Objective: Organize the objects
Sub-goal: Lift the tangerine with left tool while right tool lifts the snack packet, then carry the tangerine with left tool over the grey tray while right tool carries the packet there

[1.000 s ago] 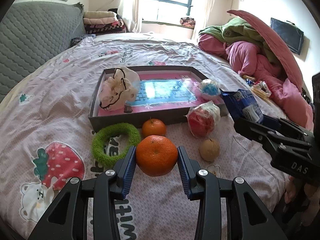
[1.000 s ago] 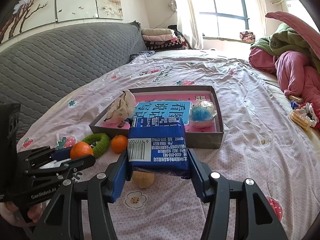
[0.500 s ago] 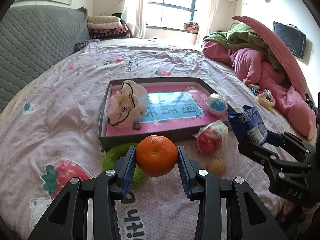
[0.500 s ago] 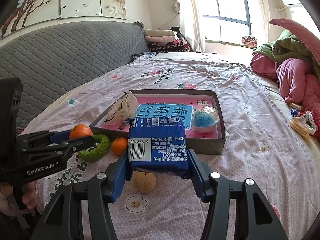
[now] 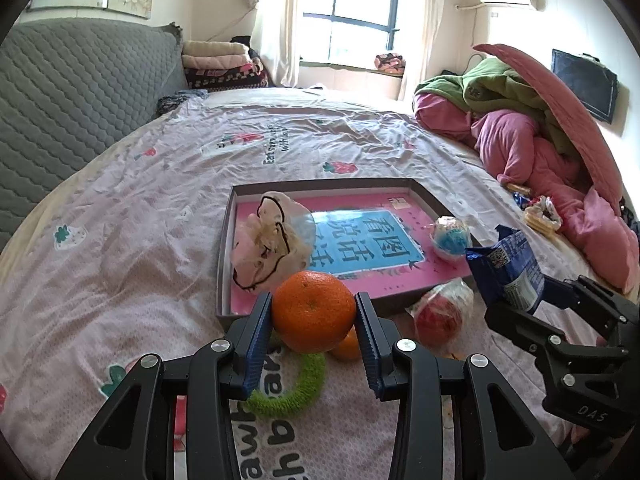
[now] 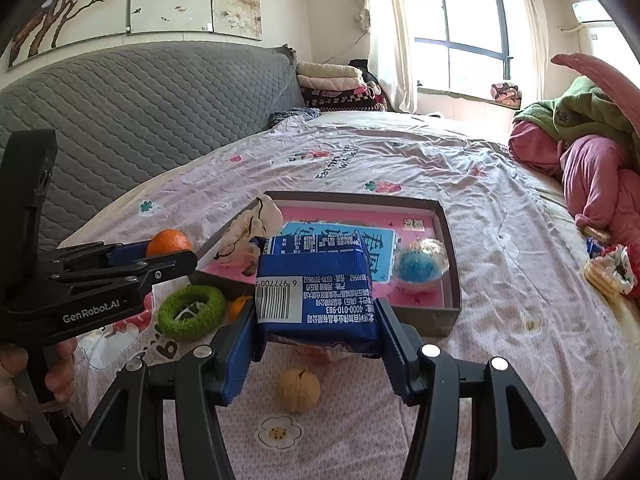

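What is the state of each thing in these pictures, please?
Left tool: shut on the large orange, held in the air.
Right tool: shut on the blue packet.
Small orange: lying on the bed.
Green ring: lying flat on the bed.
Grey tray: open, holding a white bag and a blue wrapped ball.
Red wrapped ball: on the bed, outside the tray.
Walnut: on the bed.

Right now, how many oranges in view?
2. One orange clamped in the left gripper; a smaller orange on the bed beside the green ring, mostly hidden. More could sit behind the grippers.
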The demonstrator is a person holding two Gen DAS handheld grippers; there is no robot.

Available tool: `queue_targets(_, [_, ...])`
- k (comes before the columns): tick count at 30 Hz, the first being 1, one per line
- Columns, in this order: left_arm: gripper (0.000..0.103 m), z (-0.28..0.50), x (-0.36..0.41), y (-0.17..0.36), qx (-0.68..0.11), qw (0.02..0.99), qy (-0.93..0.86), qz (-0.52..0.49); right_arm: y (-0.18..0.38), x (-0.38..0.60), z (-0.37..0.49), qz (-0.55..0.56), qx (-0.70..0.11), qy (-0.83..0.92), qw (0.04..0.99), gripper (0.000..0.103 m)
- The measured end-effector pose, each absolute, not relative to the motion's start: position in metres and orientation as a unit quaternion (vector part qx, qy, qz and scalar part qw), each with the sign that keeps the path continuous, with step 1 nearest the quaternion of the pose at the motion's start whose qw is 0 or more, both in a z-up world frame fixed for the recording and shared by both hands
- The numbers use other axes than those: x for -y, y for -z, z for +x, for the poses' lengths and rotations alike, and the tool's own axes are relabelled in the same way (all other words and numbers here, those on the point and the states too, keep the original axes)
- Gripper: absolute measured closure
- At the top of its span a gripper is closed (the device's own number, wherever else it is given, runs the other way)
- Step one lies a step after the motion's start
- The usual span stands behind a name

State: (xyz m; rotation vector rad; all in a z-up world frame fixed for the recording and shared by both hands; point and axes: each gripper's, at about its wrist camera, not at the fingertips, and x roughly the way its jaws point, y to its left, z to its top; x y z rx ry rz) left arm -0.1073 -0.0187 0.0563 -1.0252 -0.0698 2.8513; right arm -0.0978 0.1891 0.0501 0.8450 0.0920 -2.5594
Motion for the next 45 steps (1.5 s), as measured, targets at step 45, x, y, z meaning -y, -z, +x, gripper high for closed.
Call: queue_targets(45, [0.062,-0.180,0.054,-0.077,0.015,0.018,-0.946,-0.323,-0.062,-0.165,-0.170,0.303,-0.068,0.924,0.221,0.046])
